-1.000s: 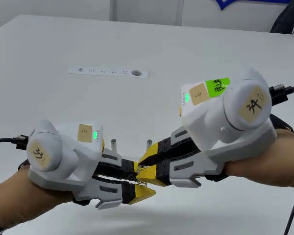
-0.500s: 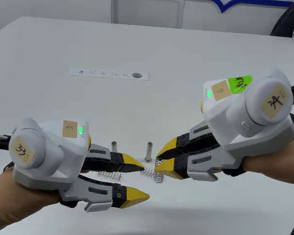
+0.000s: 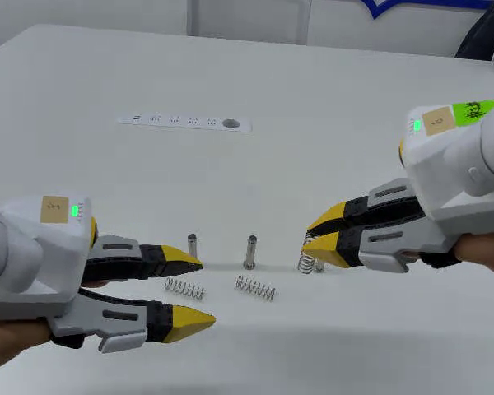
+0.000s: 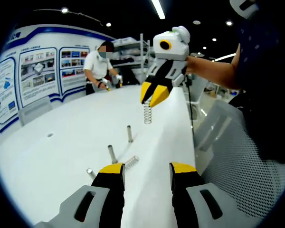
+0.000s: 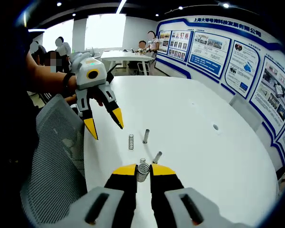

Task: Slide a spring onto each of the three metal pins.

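The two tongs, bunched together a second ago, have drawn apart. The right tongs (image 3: 310, 234) are clamped on a spring (image 3: 306, 262), and the left tongs (image 3: 206, 290) gape empty. So the first threading looks ready to begin. The spring stands upright, long axis vertical, lower end toward the bench (image 3: 313, 107), just beside the right-hand pin (image 3: 319, 266), not over it.
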Motion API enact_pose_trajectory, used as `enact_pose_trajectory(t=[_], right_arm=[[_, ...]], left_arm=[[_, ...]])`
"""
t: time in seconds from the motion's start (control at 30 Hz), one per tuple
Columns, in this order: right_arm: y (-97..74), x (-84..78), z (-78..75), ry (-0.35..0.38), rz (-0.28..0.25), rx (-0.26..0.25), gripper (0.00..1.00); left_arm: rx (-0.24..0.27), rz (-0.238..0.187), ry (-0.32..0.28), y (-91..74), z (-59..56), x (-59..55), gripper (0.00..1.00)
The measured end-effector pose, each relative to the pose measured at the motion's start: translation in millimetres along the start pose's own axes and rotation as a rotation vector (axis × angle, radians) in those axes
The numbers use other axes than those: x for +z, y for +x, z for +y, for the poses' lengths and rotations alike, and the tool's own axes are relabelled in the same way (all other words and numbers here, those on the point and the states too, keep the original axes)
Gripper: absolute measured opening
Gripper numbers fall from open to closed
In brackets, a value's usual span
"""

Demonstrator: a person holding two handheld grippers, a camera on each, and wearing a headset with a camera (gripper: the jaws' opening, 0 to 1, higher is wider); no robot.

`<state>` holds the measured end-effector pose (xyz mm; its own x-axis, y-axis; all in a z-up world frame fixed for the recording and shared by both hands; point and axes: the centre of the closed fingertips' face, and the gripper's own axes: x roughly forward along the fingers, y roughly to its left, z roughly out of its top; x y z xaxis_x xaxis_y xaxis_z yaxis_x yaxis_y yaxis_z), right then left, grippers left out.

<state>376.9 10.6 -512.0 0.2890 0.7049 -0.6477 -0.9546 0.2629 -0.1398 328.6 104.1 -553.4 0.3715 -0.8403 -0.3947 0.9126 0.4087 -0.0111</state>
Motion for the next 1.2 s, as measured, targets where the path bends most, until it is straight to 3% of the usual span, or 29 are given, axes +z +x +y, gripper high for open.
enact_pose_trajectory(t=[0.33, 0.57, 0.83, 1.2], right_arm=[[-10.8, -11.3, -30.4, 0.054, -0.012, -0.081, 0.11], [-11.2, -19.5, -49.7, 0.091, -0.024, -0.144, 0.11], [5.2, -39.1, -69.9, 0.112, -0.012, -0.229, 0.11], [15.0, -48.5, -72.8, 0.145, -0.015, -0.239, 0.11]], left_arm=[[0.101, -0.034, -0.056, -22.2, 15.9, -5.1, 0.44], [0.152, -0.045, -0.087, -34.6, 20.8, -10.3, 0.47], [0.171, -0.05, -0.106, -37.5, 20.2, -12.4, 0.5], [0.17, -0.053, -0.117, -34.7, 21.4, -13.4, 0.51]])
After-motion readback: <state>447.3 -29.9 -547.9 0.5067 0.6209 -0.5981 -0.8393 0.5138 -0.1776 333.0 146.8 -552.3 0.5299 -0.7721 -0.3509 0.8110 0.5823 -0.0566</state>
